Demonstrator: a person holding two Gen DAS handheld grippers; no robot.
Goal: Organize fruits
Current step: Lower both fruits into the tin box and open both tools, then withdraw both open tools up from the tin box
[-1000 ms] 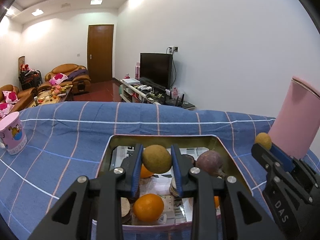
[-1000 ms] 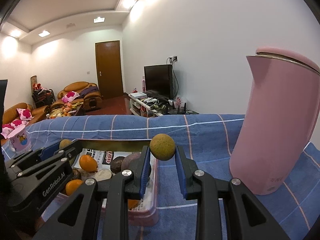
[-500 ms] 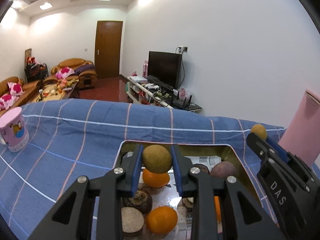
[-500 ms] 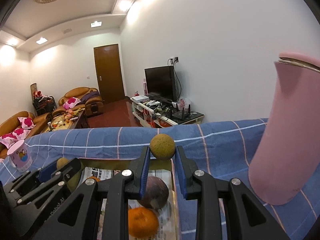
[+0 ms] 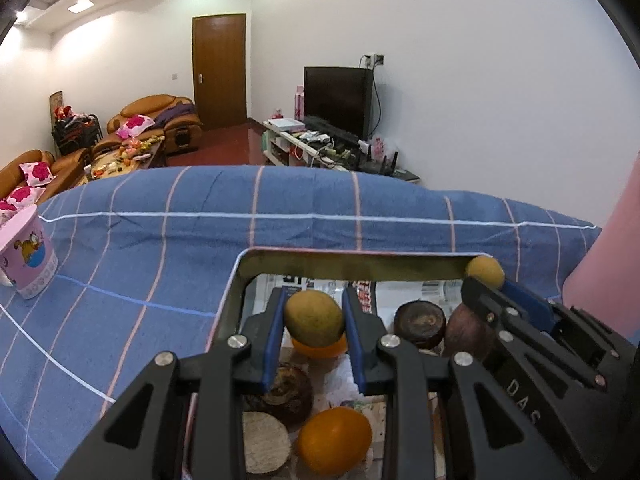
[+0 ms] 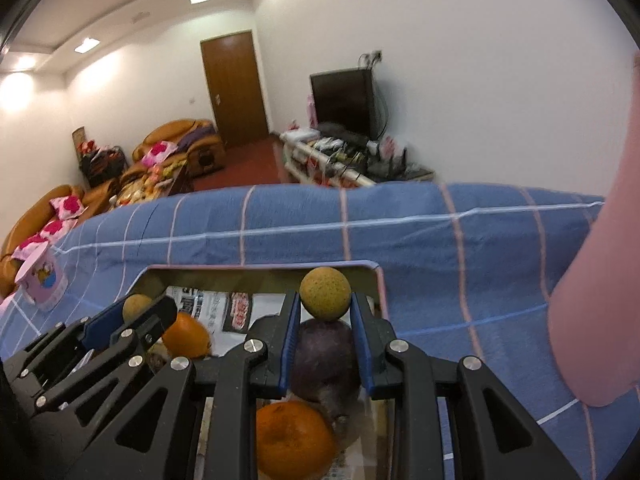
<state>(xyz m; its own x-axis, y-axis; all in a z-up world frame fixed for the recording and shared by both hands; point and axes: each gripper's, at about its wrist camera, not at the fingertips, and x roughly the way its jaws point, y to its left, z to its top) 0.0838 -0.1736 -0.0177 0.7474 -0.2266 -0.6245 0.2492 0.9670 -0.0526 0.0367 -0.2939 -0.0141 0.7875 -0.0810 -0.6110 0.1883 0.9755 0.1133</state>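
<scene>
While both hands are hanging over the tray [image 5: 236, 280], each gripper is carrying one small round yellow-green fruit, pinched between blue pads. Left gripper [image 5: 314, 320]: jaws narrow, clamped on the left fruit [image 5: 314, 317] at its sides, fruit sitting near the tips so it is staying visible and clear of the black arms. Right gripper [image 6: 326, 312]: same narrow hold on the right fruit [image 6: 325, 294], again at the tips, most of the ball standing proud above the pads.

Tray is resting on the blue checked cloth [image 5: 160, 232], lined with newspaper [image 6: 224, 304], and already holding oranges [image 5: 334, 438], a purple fruit [image 6: 324, 356] and dark brown round ones [image 5: 418, 323]. Both held fruits are hovering above that pile, not touching it as far as I can tell.

Judgement: tip grips are leaving room to lower each fruit into a gap without the jaws knocking neighbours. Bare paper toward the far wall looks like the free spot. The two grippers are close together, the right one crossing the left view's right side, so release may need staggering.

Pink jug [image 6: 592, 280] is standing on the cloth to the right, pink cup [image 5: 26, 252] to the left, both off the tray.
</scene>
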